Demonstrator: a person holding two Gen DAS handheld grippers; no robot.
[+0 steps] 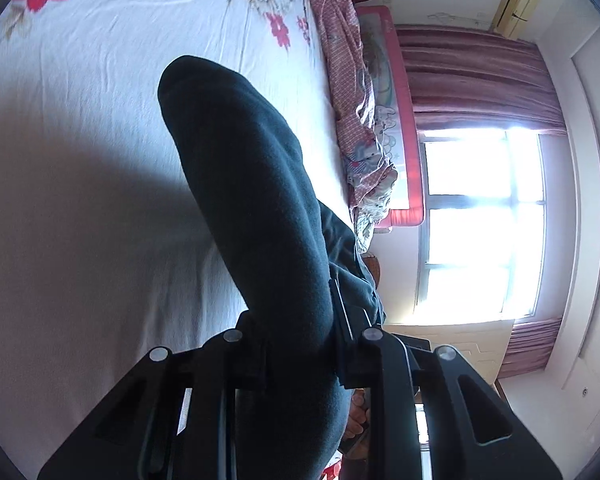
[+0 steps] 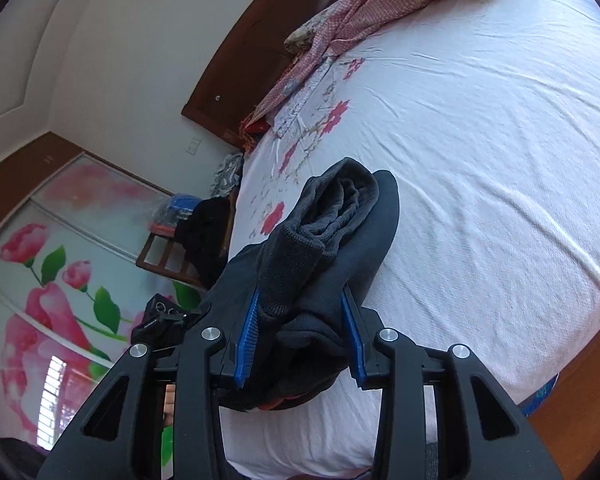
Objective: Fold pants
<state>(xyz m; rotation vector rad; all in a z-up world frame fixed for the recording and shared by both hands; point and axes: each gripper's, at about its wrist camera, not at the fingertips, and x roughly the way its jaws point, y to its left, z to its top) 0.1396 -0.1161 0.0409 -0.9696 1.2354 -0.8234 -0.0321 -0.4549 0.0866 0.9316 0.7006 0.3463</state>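
Observation:
The dark pants (image 1: 252, 184) hang lifted above the white bed sheet (image 1: 80, 160). My left gripper (image 1: 296, 316) is shut on them; the cloth runs forward between the black fingers and covers their tips. In the right wrist view my right gripper (image 2: 304, 308) is shut on a bunched part of the same pants (image 2: 340, 216) with a ribbed cuff showing, clamped between the blue finger pads (image 2: 248, 332). The cloth hangs over the bed's near part.
A pink patterned quilt (image 1: 352, 92) lies crumpled along the far side of the bed, also in the right wrist view (image 2: 364, 12). A pink bed rail (image 1: 404, 120), bright window (image 1: 480, 220), curtains, dark wooden headboard (image 2: 260, 56), flowered wardrobe (image 2: 60, 280) and a cluttered chair (image 2: 188, 240) surround the bed.

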